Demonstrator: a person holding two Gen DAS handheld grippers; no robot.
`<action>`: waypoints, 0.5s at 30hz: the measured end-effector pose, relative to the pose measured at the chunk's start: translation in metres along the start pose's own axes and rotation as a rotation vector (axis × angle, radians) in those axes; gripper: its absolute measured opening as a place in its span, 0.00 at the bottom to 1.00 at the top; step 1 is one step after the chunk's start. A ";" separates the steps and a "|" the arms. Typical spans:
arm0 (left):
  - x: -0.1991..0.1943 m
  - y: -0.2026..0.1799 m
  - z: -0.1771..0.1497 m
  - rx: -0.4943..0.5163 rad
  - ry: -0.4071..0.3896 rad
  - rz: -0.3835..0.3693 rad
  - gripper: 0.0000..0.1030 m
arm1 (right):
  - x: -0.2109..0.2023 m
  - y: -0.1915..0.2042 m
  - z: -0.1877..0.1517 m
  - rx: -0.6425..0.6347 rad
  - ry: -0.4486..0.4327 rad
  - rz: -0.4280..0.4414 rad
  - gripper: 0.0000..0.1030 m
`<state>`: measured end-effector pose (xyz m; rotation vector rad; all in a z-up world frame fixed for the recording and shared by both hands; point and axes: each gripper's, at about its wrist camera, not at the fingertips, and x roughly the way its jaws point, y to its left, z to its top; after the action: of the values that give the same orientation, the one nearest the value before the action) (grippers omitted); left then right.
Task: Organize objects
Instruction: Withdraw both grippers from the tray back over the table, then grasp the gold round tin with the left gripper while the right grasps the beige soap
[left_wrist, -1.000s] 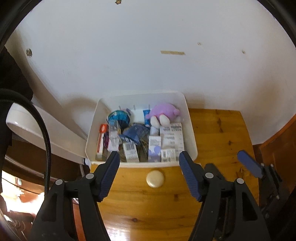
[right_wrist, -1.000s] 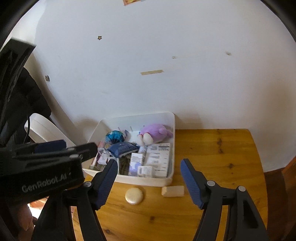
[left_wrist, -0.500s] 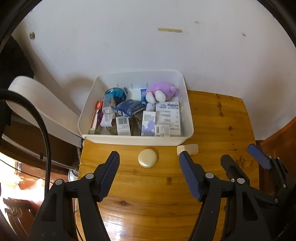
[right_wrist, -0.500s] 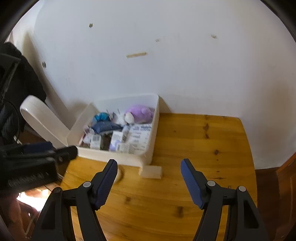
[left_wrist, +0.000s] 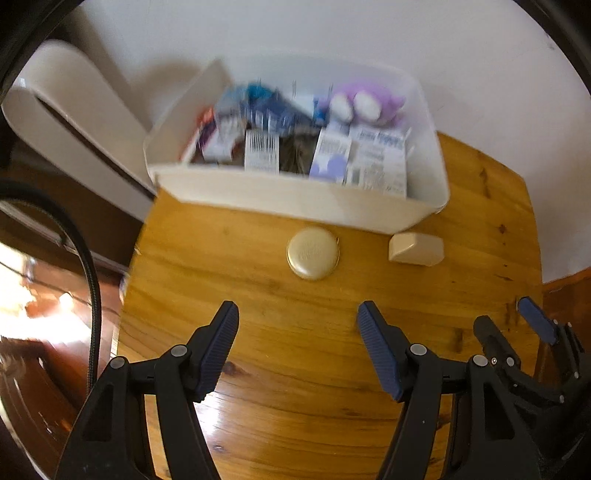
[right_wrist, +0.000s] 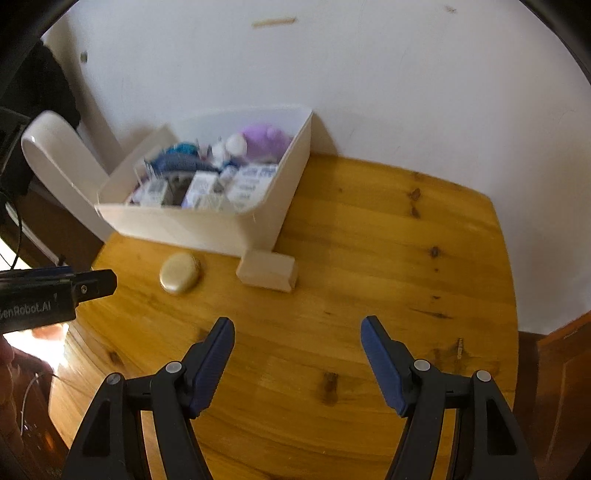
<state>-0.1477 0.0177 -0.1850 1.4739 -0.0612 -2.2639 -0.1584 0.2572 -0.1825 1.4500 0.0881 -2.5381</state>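
A white plastic bin (left_wrist: 295, 201) (right_wrist: 184, 225) stands at the back of the wooden table (left_wrist: 295, 369) (right_wrist: 369, 277), full of small boxes, a blue pouch and a purple plush toy (left_wrist: 369, 101) (right_wrist: 264, 138). In front of it lie a round gold compact (left_wrist: 313, 253) (right_wrist: 180, 273) and a cream block (left_wrist: 415, 248) (right_wrist: 267, 275). My left gripper (left_wrist: 297, 347) hangs open over the table, short of the compact. My right gripper (right_wrist: 297, 360) is open too, nearer than the cream block, with nothing between its fingers; it also shows in the left wrist view (left_wrist: 517, 325).
A white wall (right_wrist: 332, 92) rises right behind the bin. A white curved object (left_wrist: 74, 122) (right_wrist: 59, 166) leans left of the table. A black cable (left_wrist: 88, 273) hangs at the left. The table's rounded edges drop off left and right. Bare wood lies right of the bin.
Both grippers have dropped lower and closer to the table, so the bin, compact and block look bigger. The right view has swung so the bin sits further left. Nothing was grasped.
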 end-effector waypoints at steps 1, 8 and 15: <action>0.008 0.002 -0.001 -0.017 0.013 -0.015 0.69 | 0.005 0.001 -0.001 -0.018 0.004 -0.003 0.70; 0.047 0.005 0.007 -0.138 0.056 -0.120 0.69 | 0.042 0.003 0.010 -0.145 0.018 -0.002 0.70; 0.078 -0.003 0.013 -0.171 0.087 -0.115 0.69 | 0.070 0.007 0.025 -0.241 0.017 0.048 0.70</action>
<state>-0.1871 -0.0118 -0.2473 1.5170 0.2435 -2.2275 -0.2124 0.2359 -0.2298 1.3624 0.3447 -2.3811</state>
